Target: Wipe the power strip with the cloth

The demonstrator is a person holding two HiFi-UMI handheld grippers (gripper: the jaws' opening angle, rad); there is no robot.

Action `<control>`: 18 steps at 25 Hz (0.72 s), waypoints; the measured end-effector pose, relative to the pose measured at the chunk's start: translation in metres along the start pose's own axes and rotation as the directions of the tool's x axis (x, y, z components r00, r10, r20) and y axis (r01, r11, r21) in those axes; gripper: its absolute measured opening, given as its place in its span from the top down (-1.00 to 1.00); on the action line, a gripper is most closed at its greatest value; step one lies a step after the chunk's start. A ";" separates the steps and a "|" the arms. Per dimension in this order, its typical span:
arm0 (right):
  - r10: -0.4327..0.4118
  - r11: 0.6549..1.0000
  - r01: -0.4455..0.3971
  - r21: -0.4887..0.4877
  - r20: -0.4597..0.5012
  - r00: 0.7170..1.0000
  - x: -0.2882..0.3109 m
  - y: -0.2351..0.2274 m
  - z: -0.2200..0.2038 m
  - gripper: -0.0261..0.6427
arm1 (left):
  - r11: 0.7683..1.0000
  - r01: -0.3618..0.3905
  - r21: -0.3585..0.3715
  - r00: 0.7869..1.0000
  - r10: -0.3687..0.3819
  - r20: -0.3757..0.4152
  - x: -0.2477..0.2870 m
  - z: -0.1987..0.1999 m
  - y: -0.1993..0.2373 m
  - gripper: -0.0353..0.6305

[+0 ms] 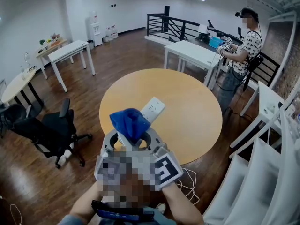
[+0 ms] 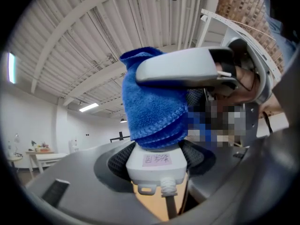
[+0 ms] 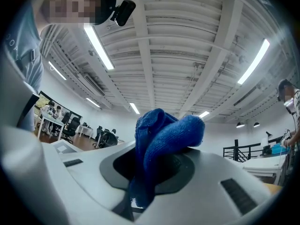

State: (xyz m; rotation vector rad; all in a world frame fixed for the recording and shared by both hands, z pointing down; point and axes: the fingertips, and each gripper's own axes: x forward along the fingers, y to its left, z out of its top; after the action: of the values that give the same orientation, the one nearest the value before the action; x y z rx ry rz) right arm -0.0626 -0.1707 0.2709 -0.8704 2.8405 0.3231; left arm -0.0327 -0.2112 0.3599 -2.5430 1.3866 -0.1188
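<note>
Left tool (image 2: 158, 156): strip (image 2: 157, 171); right tool (image 3: 153, 168): cloth (image 3: 165, 134)

White power strip (image 1: 153, 108): elongated, cord end nearest, far end angled right, over near side of round table (image 1: 197, 121). Blue terry cloth (image 1: 130, 123): bunched, covering the strip's near half.

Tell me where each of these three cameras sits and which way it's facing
Head view: on the person's head, facing steeply down at the round table; forearms show.
Left gripper view: on the left tongs, facing along them at the clamped power strip.
Right gripper view: on the right tongs, facing slightly upward at the ceiling; the person's shirt shows.
Shared: all show the blue cloth.
</note>
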 end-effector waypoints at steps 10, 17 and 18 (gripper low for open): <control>-0.054 0.998 0.053 0.023 0.067 0.996 -0.013 -0.005 0.012 0.72 | 0.998 -0.015 -0.060 1.000 0.015 0.007 -0.004 -0.001 0.009 0.06; -0.167 0.986 0.168 -0.015 0.064 0.984 -0.045 -0.037 0.010 0.72 | 0.993 -0.064 -0.104 0.997 0.068 0.034 -0.011 -0.003 0.036 0.06; -0.169 0.985 0.170 -0.012 0.057 0.984 -0.046 -0.038 0.007 0.72 | 0.992 -0.066 -0.103 0.997 0.071 0.044 -0.011 -0.001 0.037 0.06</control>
State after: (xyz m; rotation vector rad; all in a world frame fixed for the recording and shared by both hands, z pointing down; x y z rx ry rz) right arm -0.0027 -0.1753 0.2674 -1.0801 2.6940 0.3431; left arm -0.0691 -0.2210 0.3523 -2.5580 1.4954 0.0254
